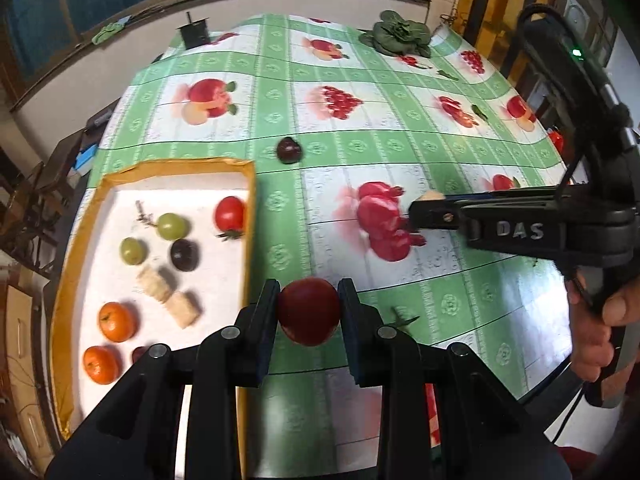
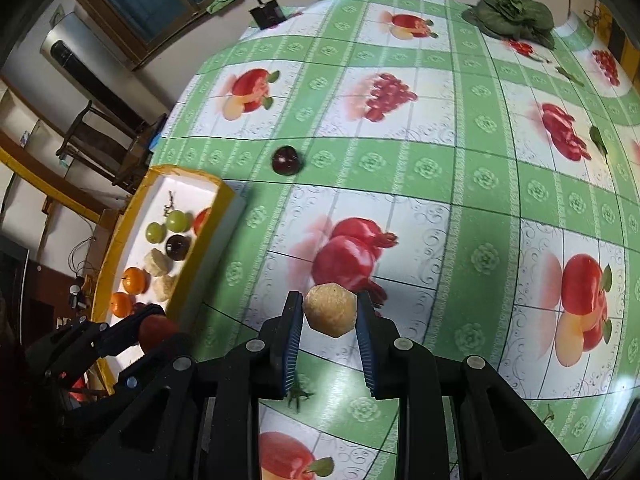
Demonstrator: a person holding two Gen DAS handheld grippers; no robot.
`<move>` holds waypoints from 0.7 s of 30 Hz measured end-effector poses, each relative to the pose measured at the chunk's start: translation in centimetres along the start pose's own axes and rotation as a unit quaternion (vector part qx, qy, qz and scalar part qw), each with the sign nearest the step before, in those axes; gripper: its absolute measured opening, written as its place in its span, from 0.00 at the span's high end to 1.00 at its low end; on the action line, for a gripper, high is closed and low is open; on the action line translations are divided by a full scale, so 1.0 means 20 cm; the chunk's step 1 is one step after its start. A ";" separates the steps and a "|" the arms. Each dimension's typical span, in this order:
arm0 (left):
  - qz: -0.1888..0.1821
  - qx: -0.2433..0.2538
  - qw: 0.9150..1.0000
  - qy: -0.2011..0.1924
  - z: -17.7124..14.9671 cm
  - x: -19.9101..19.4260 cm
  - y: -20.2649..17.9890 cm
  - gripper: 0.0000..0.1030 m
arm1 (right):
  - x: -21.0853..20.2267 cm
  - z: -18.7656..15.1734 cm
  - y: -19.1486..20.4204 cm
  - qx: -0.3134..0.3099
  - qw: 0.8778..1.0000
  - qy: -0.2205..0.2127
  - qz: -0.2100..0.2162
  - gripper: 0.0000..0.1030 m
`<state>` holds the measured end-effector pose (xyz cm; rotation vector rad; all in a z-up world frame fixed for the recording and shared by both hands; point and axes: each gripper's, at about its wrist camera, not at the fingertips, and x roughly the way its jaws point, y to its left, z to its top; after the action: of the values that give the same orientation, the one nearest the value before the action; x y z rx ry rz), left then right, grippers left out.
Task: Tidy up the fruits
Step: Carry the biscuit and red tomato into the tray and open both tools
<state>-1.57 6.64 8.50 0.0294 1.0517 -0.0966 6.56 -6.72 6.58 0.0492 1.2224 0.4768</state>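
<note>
Our left gripper [image 1: 308, 312] clamps a red fruit [image 1: 309, 311] beside the yellow-rimmed tray [image 1: 250, 216]; our right gripper [image 2: 329, 316] clamps a tan peeled piece [image 2: 330, 309]. The tray holds two oranges [image 1: 117, 321], two green grapes [image 1: 172, 226], a tomato [image 1: 229, 214], a dark plum [image 1: 184, 255] and pale chunks [image 1: 155, 282].

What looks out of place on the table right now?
One dark plum sits alone on the tablecloth, beyond the far edge of the yellow-rimmed tray where the other fruit lies. A leafy green vegetable lies at the far end, and small green stem bits are scattered near the grippers.
</note>
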 end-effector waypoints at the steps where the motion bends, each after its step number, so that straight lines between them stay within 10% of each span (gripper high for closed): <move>1: 0.002 -0.003 1.000 0.000 0.00 0.00 0.02 0.74 | 0.00 0.00 0.01 -0.003 1.000 -0.002 0.001 0.74; 21: 0.014 -0.037 0.999 -0.002 -0.01 -0.04 0.27 0.74 | 0.06 0.09 0.30 -0.035 0.999 0.000 0.030 0.74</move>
<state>-1.66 12.16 8.87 -0.0229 1.0492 -0.0321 6.54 -0.43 7.85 0.0262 1.2061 0.5706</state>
